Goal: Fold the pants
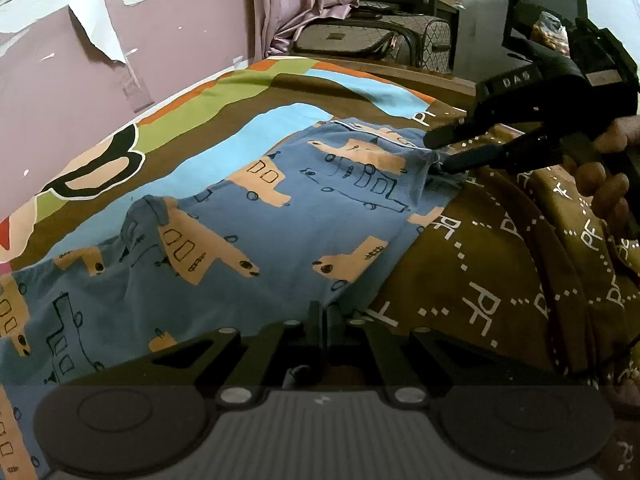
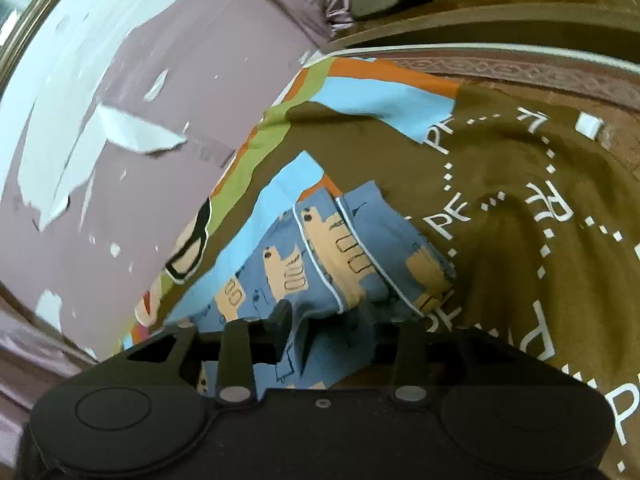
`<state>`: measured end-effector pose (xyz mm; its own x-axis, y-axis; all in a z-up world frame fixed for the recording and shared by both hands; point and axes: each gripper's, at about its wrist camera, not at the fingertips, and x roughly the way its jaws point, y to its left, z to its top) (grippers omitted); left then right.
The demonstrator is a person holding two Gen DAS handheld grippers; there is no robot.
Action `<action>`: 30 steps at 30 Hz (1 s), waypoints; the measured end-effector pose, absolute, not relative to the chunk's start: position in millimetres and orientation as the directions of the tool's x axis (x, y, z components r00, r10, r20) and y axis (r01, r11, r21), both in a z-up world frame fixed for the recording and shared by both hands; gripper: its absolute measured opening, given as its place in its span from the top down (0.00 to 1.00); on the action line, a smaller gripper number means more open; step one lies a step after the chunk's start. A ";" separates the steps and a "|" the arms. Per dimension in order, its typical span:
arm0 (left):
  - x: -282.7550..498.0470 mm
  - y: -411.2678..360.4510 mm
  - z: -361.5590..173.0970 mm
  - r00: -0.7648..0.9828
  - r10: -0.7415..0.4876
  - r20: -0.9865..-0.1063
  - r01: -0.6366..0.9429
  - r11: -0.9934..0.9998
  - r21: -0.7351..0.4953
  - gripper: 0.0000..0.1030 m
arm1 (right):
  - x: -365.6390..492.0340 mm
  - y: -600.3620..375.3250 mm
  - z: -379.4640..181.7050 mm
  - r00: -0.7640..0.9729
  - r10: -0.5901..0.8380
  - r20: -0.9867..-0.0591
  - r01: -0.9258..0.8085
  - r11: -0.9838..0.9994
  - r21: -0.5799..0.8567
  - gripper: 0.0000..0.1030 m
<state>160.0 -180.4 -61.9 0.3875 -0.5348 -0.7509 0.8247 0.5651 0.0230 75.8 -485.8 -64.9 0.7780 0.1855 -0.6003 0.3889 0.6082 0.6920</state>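
Note:
The blue pants (image 1: 248,216) with tan truck prints lie spread on the bed. My left gripper (image 1: 325,316) is shut on the near edge of the pants, low in the left wrist view. My right gripper (image 1: 440,152) reaches in from the right in that view and pinches the far corner of the pants near the white-piped hem. In the right wrist view the right gripper (image 2: 294,328) is shut on bunched blue cloth of the pants (image 2: 320,256), which hangs lifted over the fingers.
A brown bedsheet (image 1: 500,280) with white "PF" lettering and coloured bands covers the bed. A peeling mauve wall (image 1: 80,80) runs along the left. A quilted bag (image 1: 380,40), a curtain and dark shelving stand beyond the bed's far end.

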 end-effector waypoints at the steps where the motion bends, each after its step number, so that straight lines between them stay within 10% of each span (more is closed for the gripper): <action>1: 160.9 -180.3 -62.1 0.387 -0.535 -0.751 0.824 0.566 0.022 0.99 | 76.5 -488.3 -66.7 0.779 0.189 -0.598 0.398 0.588 0.704 0.53; 5: 161.2 -180.0 -62.0 0.388 -0.536 -0.750 0.820 0.573 0.014 0.99 | 82.7 -494.5 -76.6 0.766 0.188 -0.615 0.456 0.515 0.726 0.56; 12: 159.6 -178.6 -59.8 0.404 -0.542 -0.737 0.813 0.582 0.017 0.99 | 97.8 -493.0 -74.1 0.758 0.121 -0.641 0.496 0.531 0.686 0.90; 19: 153.7 -180.9 -49.1 0.402 -0.575 -0.713 0.842 0.539 0.041 0.99 | 82.7 -441.9 -10.2 0.860 -0.098 -0.501 0.241 0.943 0.229 0.91; 30: 153.4 -185.5 -61.8 0.358 -0.556 -0.750 0.867 0.497 0.045 0.99 | 63.0 -444.2 -63.7 0.746 -0.165 -0.645 0.362 0.913 0.185 0.91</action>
